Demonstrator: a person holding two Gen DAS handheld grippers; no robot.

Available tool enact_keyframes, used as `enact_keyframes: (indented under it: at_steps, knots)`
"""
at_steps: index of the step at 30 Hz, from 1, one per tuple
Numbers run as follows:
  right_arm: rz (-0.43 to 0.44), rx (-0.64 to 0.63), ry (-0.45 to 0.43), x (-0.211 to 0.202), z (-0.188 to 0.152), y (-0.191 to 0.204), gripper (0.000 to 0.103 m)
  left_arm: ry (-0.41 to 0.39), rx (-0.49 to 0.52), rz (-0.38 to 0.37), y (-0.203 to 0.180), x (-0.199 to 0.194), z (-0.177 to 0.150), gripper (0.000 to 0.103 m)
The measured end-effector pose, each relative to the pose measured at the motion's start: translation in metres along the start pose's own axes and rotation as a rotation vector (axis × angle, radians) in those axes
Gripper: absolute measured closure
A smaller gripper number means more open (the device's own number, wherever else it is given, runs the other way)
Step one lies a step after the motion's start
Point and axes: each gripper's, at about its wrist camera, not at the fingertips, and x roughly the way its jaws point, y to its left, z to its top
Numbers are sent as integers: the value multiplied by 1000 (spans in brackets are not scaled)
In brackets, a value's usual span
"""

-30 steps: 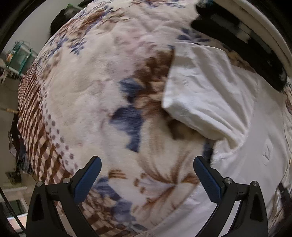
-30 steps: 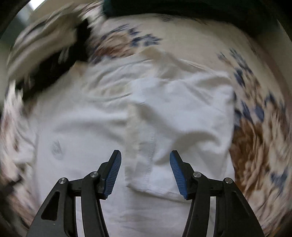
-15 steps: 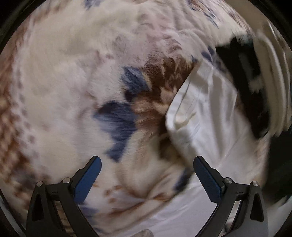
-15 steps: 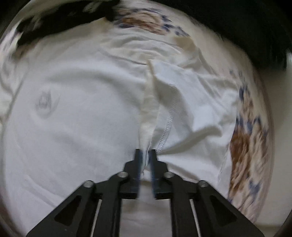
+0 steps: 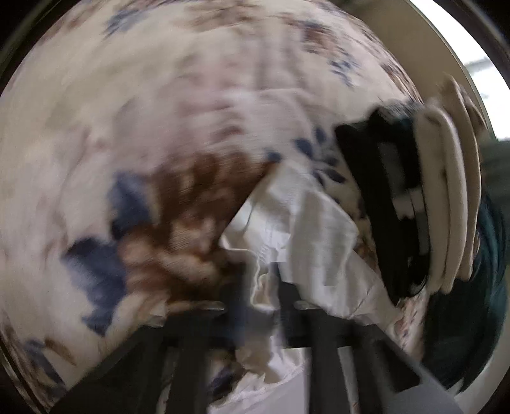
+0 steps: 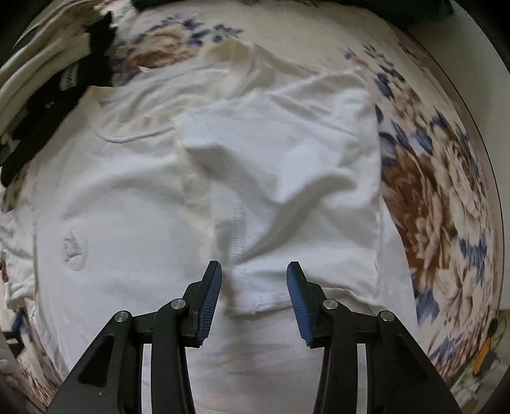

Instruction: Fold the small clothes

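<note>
A white t-shirt (image 6: 127, 197) lies spread on a floral blanket (image 6: 446, 178). Its right sleeve (image 6: 287, 165) is folded inward over the body. My right gripper (image 6: 253, 286) is open, its blue pads either side of the sleeve's hemmed edge, just above the cloth. In the blurred left wrist view my left gripper (image 5: 259, 286) is shut on a bunched fold of the white shirt (image 5: 312, 242) and holds it above the blanket (image 5: 127, 159).
A stack of folded cream and black clothes (image 6: 41, 82) lies at the far left of the bed; it also shows in the left wrist view (image 5: 414, 203). A dark garment (image 6: 382, 9) lies at the far edge. The bed's edge (image 6: 478, 79) runs along the right.
My right gripper was shut on the sleeve hem and has opened, letting it go. My left gripper was open over the blanket and has closed on the shirt's other side.
</note>
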Motion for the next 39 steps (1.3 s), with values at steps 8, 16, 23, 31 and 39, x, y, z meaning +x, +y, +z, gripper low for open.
enact_keyframes:
  at_steps: [8, 16, 23, 31, 39]
  knots:
    - [-1, 71, 23, 7, 2, -43, 58, -163, 436, -24, -102, -47, -58, 96]
    - [11, 135, 40, -1, -5, -101, 58, 6, 896, -100, -183, -29, -206, 95]
    - [39, 178, 71, -2, -11, -162, 58, 257, 902, -75, -160, -7, -245, 24]
    - [210, 170, 34, -40, 14, -196, 48, 86, 719, 27, -122, -30, -167, 3]
    - [416, -46, 20, -38, 78, -100, 48, -39, 595, 250, -94, -14, -106, 3]
